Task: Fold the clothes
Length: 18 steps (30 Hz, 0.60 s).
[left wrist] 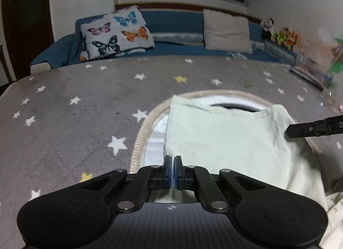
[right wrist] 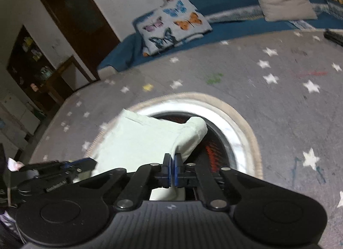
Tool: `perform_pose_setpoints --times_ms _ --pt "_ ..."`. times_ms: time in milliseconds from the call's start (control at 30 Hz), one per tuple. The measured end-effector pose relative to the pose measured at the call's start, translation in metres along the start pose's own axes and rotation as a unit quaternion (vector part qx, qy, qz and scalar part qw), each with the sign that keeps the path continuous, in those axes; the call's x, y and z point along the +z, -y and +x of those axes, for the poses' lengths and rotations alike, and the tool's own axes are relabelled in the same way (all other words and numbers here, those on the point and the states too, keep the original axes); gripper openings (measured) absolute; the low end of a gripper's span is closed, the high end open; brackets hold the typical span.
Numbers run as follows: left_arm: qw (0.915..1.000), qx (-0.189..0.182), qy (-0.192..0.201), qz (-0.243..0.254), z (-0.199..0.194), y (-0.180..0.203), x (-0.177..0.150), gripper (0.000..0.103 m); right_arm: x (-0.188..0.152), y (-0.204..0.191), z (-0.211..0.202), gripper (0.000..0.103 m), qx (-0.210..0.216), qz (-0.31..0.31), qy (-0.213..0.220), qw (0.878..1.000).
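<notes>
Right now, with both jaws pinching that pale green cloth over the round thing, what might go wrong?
The left gripper holds only a thin edge of the pale green garment, so it might slip free. The garment hangs over the round heater, whose orange glow suggests heat; sagging fabric could touch it. Motion blur hints at fast movement, which may skew the fold.

The pale green garment (left wrist: 225, 139) is plain cotton with a stitched hem along its far edge. It hangs stretched between two pinched near corners, draped over a round opening in the grey star-patterned cover, one far corner rolled into a soft tube (right wrist: 193, 133).
</notes>
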<state>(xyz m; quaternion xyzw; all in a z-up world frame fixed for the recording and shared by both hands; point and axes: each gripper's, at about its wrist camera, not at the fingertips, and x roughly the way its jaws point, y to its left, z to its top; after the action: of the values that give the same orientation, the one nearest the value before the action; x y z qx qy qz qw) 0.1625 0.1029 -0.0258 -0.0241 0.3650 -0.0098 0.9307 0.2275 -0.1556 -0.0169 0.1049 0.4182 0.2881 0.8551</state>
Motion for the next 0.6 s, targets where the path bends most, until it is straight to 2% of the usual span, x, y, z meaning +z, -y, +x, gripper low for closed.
perform_pose_setpoints --times_ms 100,267,400,433,600 --pt "0.9996 0.011 0.027 -0.005 -0.021 -0.005 -0.002 0.002 0.003 -0.019 -0.007 0.002 0.020 -0.017 0.012 1.000" --pt "0.9971 0.034 0.058 -0.036 -0.057 -0.027 -0.011 0.002 -0.011 -0.088 -0.012 0.002 0.089 -0.100 0.008 0.991" --pt "0.9962 0.047 0.049 -0.054 -0.072 -0.047 -0.028 0.002 -0.039 -0.124 -0.006 0.019 0.132 -0.160 -0.036 0.978" --pt "0.9962 0.051 0.044 -0.056 -0.073 -0.051 -0.031 0.002 -0.047 -0.128 -0.006 0.020 0.139 -0.170 -0.047 0.975" --pt "0.9955 0.059 0.024 -0.071 -0.079 -0.063 -0.052 0.002 -0.032 -0.107 0.002 0.020 0.110 -0.152 -0.052 0.981"
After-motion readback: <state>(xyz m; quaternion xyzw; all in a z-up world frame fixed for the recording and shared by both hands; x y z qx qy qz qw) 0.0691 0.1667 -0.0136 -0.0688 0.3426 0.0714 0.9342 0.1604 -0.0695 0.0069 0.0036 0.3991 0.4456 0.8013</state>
